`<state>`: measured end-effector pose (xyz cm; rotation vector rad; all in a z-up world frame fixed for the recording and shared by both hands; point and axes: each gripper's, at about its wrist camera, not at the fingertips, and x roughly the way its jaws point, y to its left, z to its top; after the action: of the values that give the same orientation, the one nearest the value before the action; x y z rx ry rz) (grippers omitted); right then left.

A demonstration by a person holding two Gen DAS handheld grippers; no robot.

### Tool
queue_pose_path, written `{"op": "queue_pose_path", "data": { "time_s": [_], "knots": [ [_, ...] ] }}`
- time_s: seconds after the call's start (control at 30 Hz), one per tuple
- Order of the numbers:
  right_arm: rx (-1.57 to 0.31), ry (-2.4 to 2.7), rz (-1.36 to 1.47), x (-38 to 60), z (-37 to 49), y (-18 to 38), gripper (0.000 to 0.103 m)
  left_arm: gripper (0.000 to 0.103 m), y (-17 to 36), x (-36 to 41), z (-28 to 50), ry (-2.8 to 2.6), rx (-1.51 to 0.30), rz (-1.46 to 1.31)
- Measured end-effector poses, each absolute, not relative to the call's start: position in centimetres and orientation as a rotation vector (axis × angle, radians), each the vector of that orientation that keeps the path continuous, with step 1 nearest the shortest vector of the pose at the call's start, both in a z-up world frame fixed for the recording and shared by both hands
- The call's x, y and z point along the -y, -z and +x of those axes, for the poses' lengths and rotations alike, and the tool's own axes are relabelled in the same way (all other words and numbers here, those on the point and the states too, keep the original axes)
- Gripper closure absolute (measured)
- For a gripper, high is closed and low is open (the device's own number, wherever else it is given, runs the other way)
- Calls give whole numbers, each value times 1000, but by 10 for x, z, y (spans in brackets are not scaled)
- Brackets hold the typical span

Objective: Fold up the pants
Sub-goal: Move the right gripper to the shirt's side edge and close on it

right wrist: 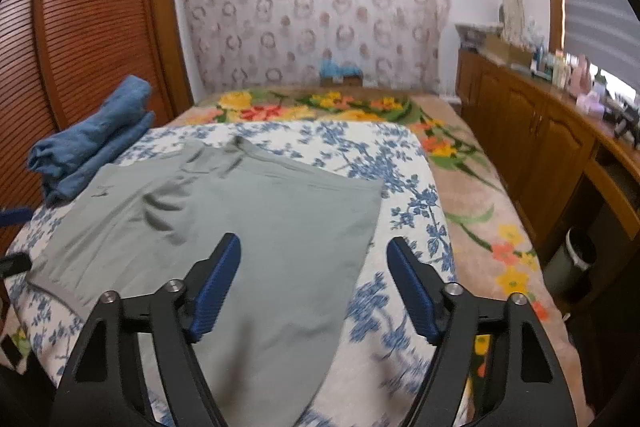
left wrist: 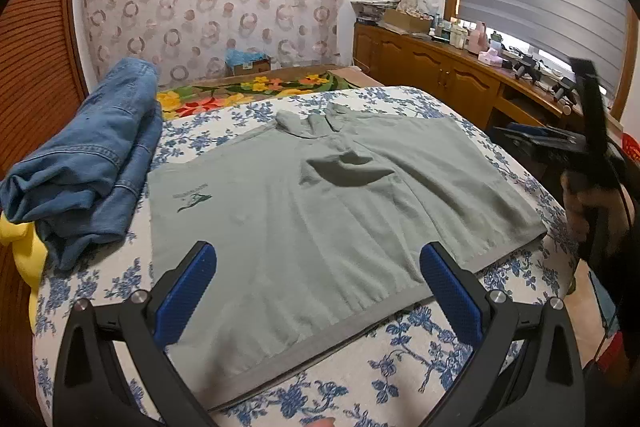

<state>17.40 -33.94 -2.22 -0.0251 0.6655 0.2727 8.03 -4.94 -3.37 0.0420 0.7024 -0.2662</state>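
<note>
Grey-green pants [left wrist: 304,211] lie spread flat on a blue-flowered white sheet [left wrist: 400,379], waistband edge towards me, a small dark logo near their left side. They also show in the right wrist view [right wrist: 256,227]. My left gripper [left wrist: 318,267] is open, hovering just above the pants' near band. My right gripper [right wrist: 314,259] is open, hovering over the pants' near right part. The right gripper also shows raised at the bed's right side in the left wrist view [left wrist: 592,131], blurred.
Folded blue jeans [left wrist: 92,155] lie at the bed's left, also in the right wrist view [right wrist: 88,143]. A flowered blanket [right wrist: 460,187] covers the rest of the bed. A wooden sideboard [left wrist: 440,67] with clutter stands right, a louvred wardrobe [right wrist: 92,27] left.
</note>
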Motion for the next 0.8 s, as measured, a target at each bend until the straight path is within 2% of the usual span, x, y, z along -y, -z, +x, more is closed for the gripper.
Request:
{"op": "queue_pose_path", "data": {
  "time_s": [0.13,0.3,0.4,0.67,0.73,0.8],
  "knots": [
    [-728,-281,1,350,203,27,48,0,36,55,86,272,-717,46],
    [-822,-272,59,364,248,40,61,0,44,57,93,291,-745,28],
    [-868,-260,70,367,266,49,78,0,49,60,101,303,-770,16],
    [-897,-248,85,370,291,57,79,0,51,64,119,286,-788,12],
    [-903,-261,72,367,293,57,92,0,52,62,120,284,-790,7],
    [-905,-264,50,365,293,57,98,0,54,60,120,281,-796,3]
  ]
}}
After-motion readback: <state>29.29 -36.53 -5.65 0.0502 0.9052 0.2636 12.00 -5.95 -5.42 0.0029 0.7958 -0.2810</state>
